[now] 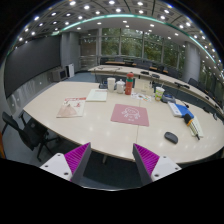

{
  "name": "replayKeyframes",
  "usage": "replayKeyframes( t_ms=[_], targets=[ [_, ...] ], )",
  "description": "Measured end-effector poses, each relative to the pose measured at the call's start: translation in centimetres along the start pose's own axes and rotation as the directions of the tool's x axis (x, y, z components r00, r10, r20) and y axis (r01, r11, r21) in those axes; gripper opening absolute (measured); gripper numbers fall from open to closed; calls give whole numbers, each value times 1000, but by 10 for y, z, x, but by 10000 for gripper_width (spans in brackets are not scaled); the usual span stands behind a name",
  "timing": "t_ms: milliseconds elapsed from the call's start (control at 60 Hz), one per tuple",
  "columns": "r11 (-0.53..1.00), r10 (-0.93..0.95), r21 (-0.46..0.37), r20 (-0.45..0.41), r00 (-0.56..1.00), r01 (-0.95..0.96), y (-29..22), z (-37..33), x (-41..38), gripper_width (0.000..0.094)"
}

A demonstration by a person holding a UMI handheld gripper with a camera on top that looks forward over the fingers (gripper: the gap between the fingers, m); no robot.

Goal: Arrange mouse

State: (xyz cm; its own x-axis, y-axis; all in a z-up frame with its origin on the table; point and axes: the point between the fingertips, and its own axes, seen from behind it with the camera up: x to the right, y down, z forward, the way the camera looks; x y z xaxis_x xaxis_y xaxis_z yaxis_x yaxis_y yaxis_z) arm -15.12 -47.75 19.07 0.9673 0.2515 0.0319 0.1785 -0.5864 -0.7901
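Observation:
A dark mouse (pixel 171 137) lies on the pale conference table (pixel 100 125), to the right of a pink mouse mat (pixel 130 115) and beyond my right finger. My gripper (pixel 112 160) is open and empty, held high and back from the table's near edge. Its two fingers with magenta pads (pixel 77 157) stand wide apart, with only the table edge and dark floor between them.
The table also holds papers (pixel 71 108), a white sheet (pixel 97 95), cups and a red object (pixel 128 84), and blue items (pixel 179 106) at the right. Black chairs (pixel 20 128) stand at the left. More tables stand beyond, under large windows.

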Motion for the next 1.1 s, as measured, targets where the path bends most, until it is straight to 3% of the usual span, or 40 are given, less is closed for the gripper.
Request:
replayKeyframes(
  t_ms=[233,467,717,1100],
  targets=[
    [995,63,-69,-147,987,-74,71,51,148,857],
    [997,67,-23,-280,958,-77,90,121,303,852],
    [992,101,-46,-279,955,-118,100,196,381,850],
    [991,122,-20,-217,968,-129,67,261,407,848]
  ],
)
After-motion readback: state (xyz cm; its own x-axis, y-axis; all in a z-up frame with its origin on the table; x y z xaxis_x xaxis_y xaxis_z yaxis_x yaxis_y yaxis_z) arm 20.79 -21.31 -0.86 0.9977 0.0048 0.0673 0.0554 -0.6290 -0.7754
